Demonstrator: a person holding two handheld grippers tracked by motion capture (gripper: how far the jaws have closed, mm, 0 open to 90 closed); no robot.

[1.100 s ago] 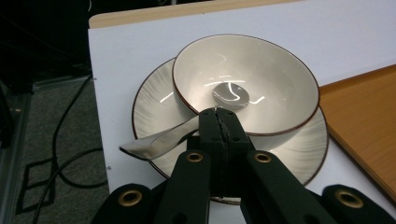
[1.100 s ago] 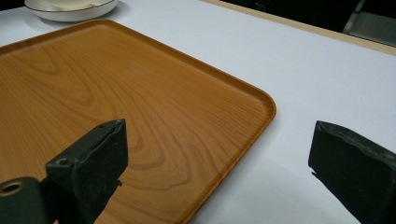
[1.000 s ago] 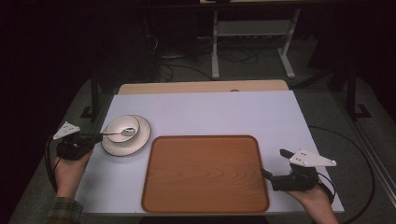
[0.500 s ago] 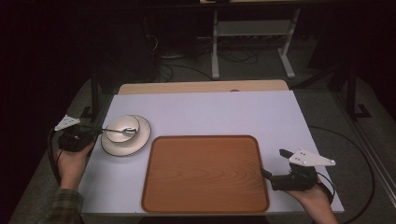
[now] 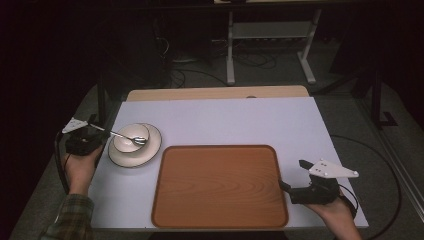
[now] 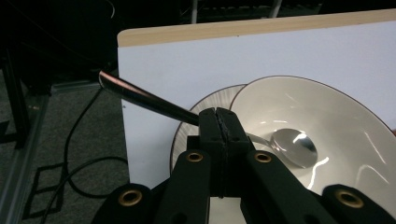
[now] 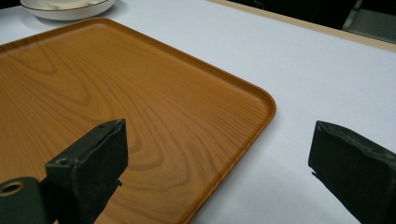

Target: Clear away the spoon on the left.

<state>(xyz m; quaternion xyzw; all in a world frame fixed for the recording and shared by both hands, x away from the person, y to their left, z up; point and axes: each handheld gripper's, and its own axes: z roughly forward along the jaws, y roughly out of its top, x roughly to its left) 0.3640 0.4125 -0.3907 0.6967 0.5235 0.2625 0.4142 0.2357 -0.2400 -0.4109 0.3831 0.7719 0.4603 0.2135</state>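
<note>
Spoon [image 6: 187,112] of shiny silver metal was pinched by its handle between the closed jaws of the left gripper [image 6: 219,122], its bowl resting ahead in a white round ceramic bowl [image 6: 327,121] on a matching saucer [image 5: 150,150]. Right gripper [image 7: 215,154] stood wide open and empty, straddling the corner of a brown wooden tray [image 7: 116,93].

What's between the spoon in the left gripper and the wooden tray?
Only the dishes' own rims. The left gripper is shut on the spoon, whose head lies in the bowl on the plate. The table strip to the tray looks bare.
</note>
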